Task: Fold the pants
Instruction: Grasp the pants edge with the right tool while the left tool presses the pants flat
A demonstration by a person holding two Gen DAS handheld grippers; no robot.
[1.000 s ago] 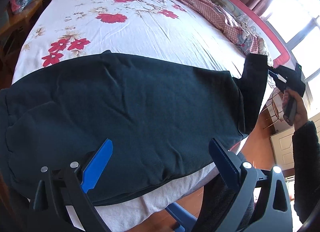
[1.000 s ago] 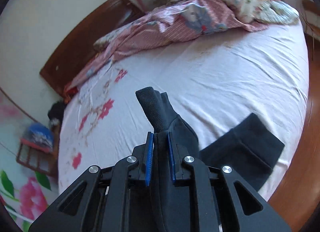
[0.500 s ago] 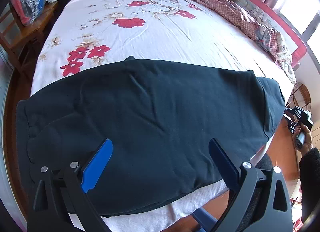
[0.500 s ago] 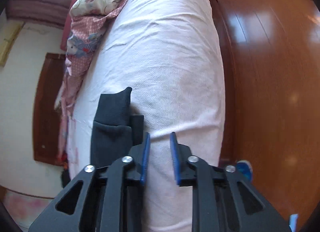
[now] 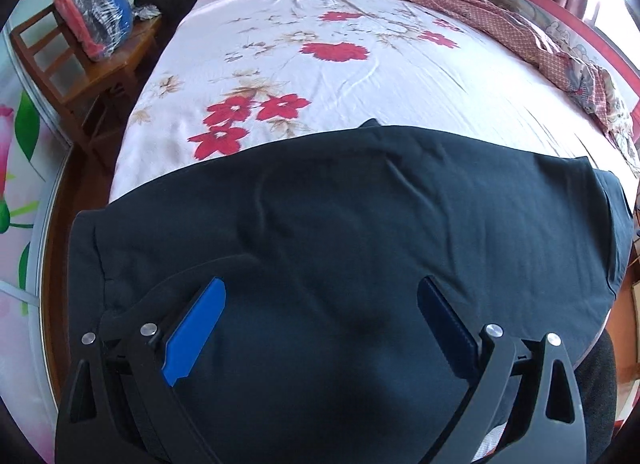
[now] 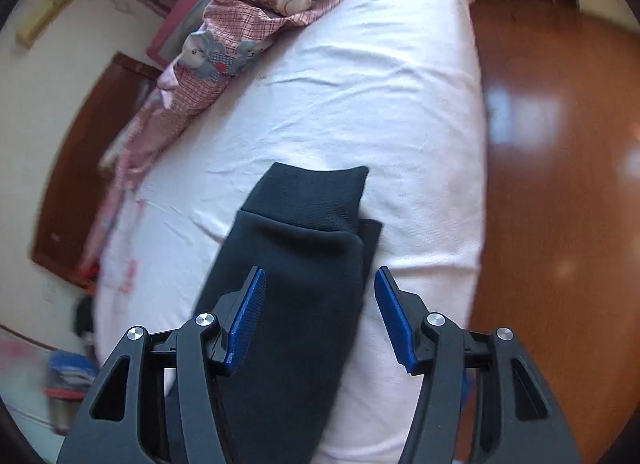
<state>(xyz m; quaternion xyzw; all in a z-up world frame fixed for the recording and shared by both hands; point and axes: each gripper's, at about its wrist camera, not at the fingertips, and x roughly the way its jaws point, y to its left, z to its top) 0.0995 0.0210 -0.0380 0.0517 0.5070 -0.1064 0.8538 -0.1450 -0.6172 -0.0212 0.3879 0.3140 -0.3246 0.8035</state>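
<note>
We see dark pants [image 5: 360, 232] laid flat across the near edge of the bed [image 5: 400, 96], spanning the left wrist view from 9 o'clock to 3 o'clock, with the floral sheet bare beyond them toward 12. Our left gripper [image 5: 320, 324] hangs over the cloth near 6 o'clock, fingers [image 5: 196, 328] spread wide and released, nothing between them. In the right wrist view a ribbed cuff [image 6: 316, 196] sits at centre, pointing toward 12, with a second layer of cloth peeking out at its 3 o'clock side; the leg runs back toward 6 under our right gripper [image 6: 320, 312]. That gripper's fingers [image 6: 248, 316] are parted and released, straddling the leg without pinching it. A pink checked quilt [image 6: 224, 60] is bunched at 11 o'clock in the right view, well apart from the cuff. A wooden chair [image 5: 92, 76] carrying a plastic-wrapped bundle [image 5: 96, 20] stands at 10 o'clock beside the bed in the left view. Wooden floor [image 6: 560, 184] fills 3 o'clock in the right view.
</note>
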